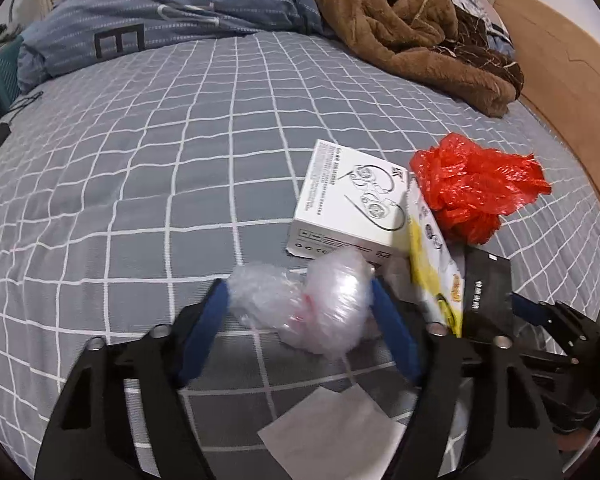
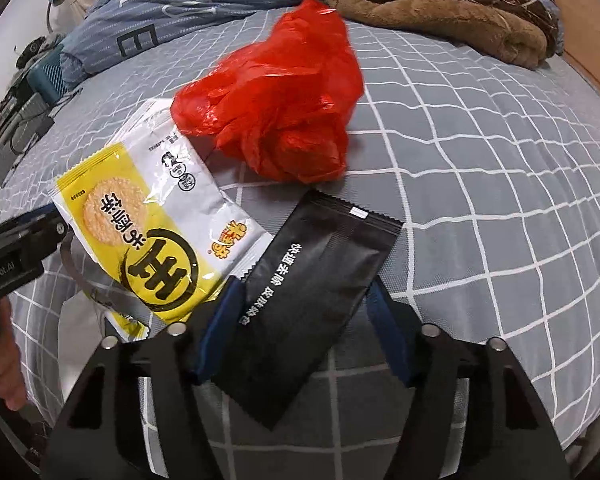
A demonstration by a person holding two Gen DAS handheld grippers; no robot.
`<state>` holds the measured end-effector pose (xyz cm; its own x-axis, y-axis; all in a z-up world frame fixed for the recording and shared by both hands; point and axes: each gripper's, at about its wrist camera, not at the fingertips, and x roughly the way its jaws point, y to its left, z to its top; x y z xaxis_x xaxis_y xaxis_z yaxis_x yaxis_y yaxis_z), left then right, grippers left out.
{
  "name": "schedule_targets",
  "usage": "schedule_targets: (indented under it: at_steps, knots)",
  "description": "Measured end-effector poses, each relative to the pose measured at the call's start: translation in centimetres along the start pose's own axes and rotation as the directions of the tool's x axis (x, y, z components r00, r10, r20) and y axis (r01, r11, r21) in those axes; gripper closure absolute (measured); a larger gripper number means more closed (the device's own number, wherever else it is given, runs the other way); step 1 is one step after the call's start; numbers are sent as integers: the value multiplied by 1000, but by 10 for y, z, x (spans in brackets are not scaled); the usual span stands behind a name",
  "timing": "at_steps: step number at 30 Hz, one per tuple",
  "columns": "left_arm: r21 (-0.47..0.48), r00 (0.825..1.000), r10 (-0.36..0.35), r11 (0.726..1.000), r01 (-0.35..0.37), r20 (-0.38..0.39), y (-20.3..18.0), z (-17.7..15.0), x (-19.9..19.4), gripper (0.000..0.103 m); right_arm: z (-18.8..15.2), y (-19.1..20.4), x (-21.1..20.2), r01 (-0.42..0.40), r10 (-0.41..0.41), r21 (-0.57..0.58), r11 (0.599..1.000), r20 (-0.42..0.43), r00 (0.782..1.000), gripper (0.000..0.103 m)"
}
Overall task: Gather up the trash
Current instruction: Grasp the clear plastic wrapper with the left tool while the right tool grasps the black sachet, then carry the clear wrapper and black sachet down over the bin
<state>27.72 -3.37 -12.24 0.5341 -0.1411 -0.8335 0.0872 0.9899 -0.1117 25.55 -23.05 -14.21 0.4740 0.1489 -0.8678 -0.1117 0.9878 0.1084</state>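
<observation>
Trash lies on a grey checked bed sheet (image 1: 140, 184). In the left wrist view, my left gripper (image 1: 299, 286) has its blue pads against both sides of a crumpled wad of clear plastic wrap (image 1: 312, 304). Behind it lie a white earphone box (image 1: 348, 204), a crumpled red plastic bag (image 1: 476, 188) and a yellow snack wrapper (image 1: 432, 264). A white paper scrap (image 1: 336, 436) lies under the gripper. In the right wrist view, my right gripper (image 2: 305, 292) is closed across a black sachet (image 2: 312, 280), next to the yellow snack wrapper (image 2: 152, 220) and the red plastic bag (image 2: 284, 108).
A brown fleece blanket (image 1: 412, 28) and a blue duvet (image 1: 172, 8) are heaped at the far end of the bed. A wooden bed frame (image 1: 572, 92) runs along the right. A teal basket (image 1: 0, 76) and cables sit off the left edge. A hand (image 2: 4, 364) holds the left gripper.
</observation>
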Motion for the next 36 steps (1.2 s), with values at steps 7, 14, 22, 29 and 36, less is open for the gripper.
schedule_targets:
  at_steps: [7,14,22,29,36]
  knots:
    - [12,1000,-18,1000,18,-15,-12,0,2,66,0,-1,1,12,-12,6,1000,-1,1000,64]
    - [7,1000,-25,1000,25,0,-13,0,-8,74,2,-5,-4,18,-18,-2,1000,11,1000,90]
    - [2,999,-17,1000,17,42,-11,-1,-35,74,0,-7,-20,16,-16,-5,1000,37,999,97]
    - [-21,998,3,1000,-1,61,-8,-4,-56,74,-1,-7,-36,22,-21,-8,1000,56,998,99]
    - [-29,997,21,999,-19,76,-9,-10,-78,74,-4,-9,-58,22,-22,-2,1000,75,997,101]
